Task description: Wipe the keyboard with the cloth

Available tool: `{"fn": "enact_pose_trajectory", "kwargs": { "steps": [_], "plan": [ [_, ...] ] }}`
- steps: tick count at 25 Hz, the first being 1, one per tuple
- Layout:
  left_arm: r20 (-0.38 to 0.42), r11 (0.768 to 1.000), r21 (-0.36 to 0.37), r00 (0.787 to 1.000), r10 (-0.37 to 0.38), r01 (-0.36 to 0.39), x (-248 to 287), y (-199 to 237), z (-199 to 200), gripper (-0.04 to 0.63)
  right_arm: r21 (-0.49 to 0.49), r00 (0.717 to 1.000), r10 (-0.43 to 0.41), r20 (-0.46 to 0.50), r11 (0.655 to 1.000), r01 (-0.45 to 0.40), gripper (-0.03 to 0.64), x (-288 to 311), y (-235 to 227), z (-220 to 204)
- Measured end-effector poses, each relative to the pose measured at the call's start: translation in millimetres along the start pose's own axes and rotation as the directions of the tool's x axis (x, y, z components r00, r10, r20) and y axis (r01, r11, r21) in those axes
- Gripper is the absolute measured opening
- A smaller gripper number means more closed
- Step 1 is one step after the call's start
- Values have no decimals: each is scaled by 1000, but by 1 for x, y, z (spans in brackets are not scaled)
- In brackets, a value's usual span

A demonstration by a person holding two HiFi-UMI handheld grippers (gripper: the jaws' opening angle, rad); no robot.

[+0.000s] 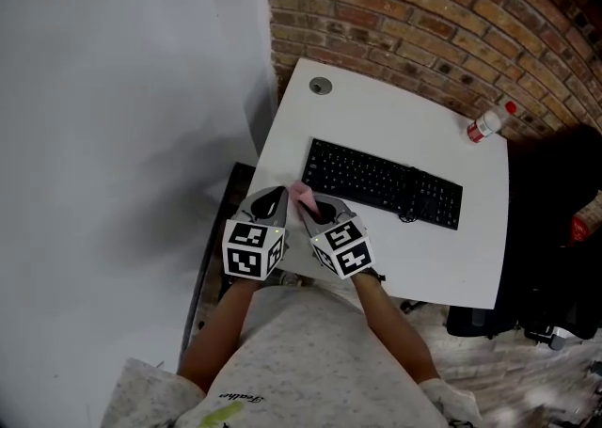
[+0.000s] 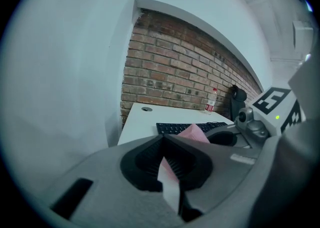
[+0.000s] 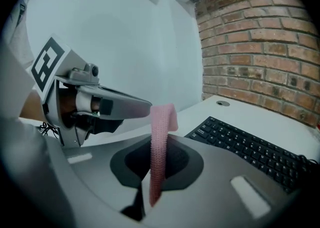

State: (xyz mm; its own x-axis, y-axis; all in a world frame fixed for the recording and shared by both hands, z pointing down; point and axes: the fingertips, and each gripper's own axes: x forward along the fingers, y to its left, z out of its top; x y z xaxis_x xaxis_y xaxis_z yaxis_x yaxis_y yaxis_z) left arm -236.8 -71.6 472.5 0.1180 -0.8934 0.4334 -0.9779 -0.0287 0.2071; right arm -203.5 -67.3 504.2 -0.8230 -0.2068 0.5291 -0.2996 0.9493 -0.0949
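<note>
A white desk (image 1: 395, 116) fills the corner where a plain white wall (image 1: 122, 87) meets a brick wall (image 1: 423, 3), with a dark chair (image 1: 555, 229) off its right edge and pale wood flooring beyond the near edge. A round cable hole (image 1: 321, 86) sits near the desk's far left corner, and a small clear bottle (image 1: 489, 122) with a red cap lies at the far right corner. The black keyboard (image 1: 381, 182) lies flat across the middle of the desk, its long axis running left to right, roughly in line with the far edge, its left end close to the left edge. At the near left corner a person holds both tools side by side, just beside the keyboard's left near corner. The left tongs (image 1: 273, 202) are pinched tight on one edge of the pink cloth (image 1: 303, 196), with no gap showing between the jaws. The right tongs (image 1: 315, 210) are likewise clamped on the cloth, which stands up as a narrow ribbed strip between them and folds over at its top. The cloth hangs between the two tools by the keyboard's left end; whether it touches the keys cannot be told.
</note>
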Motion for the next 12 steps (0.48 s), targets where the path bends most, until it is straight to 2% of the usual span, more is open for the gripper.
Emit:
{"fn": "enact_pose_trajectory", "kwargs": {
  "steps": [7,12],
  "plan": [
    [-27,999,-5,999,-39,39,11,15,0,-15,25,993,-75,-87,997,77,20,24,-19,-14],
    [-48,998,-6,997,-67,67,17,14,-3,-15,2,988,-91,-126,996,92,20,28,-21,-20]
  ]
}}
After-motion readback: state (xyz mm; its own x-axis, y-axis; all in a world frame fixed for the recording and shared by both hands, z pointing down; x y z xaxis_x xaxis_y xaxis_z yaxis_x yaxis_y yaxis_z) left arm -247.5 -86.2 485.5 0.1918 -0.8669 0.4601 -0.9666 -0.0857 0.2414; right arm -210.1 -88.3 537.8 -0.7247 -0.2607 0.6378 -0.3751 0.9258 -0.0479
